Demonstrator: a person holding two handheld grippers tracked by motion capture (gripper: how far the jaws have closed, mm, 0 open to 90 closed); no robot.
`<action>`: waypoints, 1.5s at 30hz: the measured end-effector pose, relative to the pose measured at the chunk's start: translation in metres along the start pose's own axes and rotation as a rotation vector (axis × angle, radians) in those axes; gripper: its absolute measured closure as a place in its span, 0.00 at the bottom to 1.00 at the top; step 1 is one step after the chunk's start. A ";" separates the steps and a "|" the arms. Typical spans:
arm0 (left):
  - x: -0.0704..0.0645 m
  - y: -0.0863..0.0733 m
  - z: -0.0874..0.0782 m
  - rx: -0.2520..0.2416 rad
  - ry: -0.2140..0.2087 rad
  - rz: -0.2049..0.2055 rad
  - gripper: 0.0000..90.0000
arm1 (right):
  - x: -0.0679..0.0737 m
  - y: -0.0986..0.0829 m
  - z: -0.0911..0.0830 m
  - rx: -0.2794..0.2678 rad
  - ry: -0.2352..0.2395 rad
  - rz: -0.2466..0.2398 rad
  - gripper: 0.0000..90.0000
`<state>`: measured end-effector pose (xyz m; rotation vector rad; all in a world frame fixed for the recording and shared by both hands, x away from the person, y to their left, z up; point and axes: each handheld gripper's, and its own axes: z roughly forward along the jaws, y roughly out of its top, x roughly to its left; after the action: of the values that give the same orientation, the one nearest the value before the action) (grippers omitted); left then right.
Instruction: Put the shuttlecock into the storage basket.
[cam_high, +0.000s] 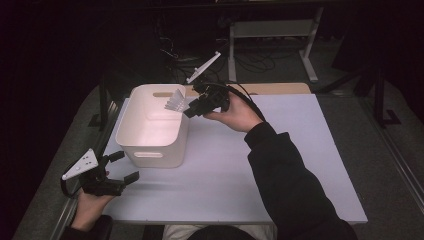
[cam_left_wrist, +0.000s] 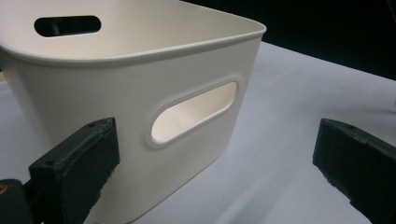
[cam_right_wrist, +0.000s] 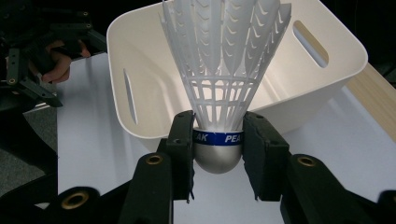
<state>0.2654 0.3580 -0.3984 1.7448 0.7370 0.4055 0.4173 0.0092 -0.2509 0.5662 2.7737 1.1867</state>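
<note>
- Dark room all around, with a desk frame (cam_high: 272, 30) and loose cables on the floor beyond; a wooden strip (cam_high: 280, 88) along the far edge.
- White table (cam_high: 300, 150), lit pale, bare across its right half.
- White plastic bin (cam_high: 152, 127) with slotted handles, standing upright on the left half of the table, nothing visible inside; in the left gripper view, its near wall (cam_left_wrist: 140, 116) and handle slot close ahead, between the jaws.
- Right hand (cam_high: 239, 114) in a dark sleeve, reaching across to the bin's far right corner.
- Right gripper (cam_high: 192, 107) at that corner, jaws clamped on the shuttlecock's cap.
- Left gripper (cam_high: 122, 167) low at the near left edge of the table, just beside the bin's near wall, jaws spread wide, nothing between the pads.
- White plastic shuttlecock (cam_right_wrist: 224, 70), skirt pointing away from the gripper over the bin's rim, silver cap with a blue band squeezed between the two black pads (cam_right_wrist: 184, 140); held above the bin's rim, not inside.
</note>
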 end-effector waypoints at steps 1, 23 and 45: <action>0.000 0.000 0.000 0.000 0.000 0.000 0.00 | 0.001 0.001 0.001 0.000 0.000 -0.002 0.71; 0.000 0.000 -0.001 -0.001 -0.002 -0.001 0.00 | 0.013 0.021 0.029 0.030 0.043 -0.047 0.71; 0.000 -0.001 -0.002 0.001 -0.004 -0.003 0.00 | 0.021 0.025 0.059 0.062 0.091 -0.073 0.71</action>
<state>0.2640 0.3592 -0.3986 1.7449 0.7368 0.3991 0.4173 0.0732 -0.2721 0.4218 2.8887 1.1425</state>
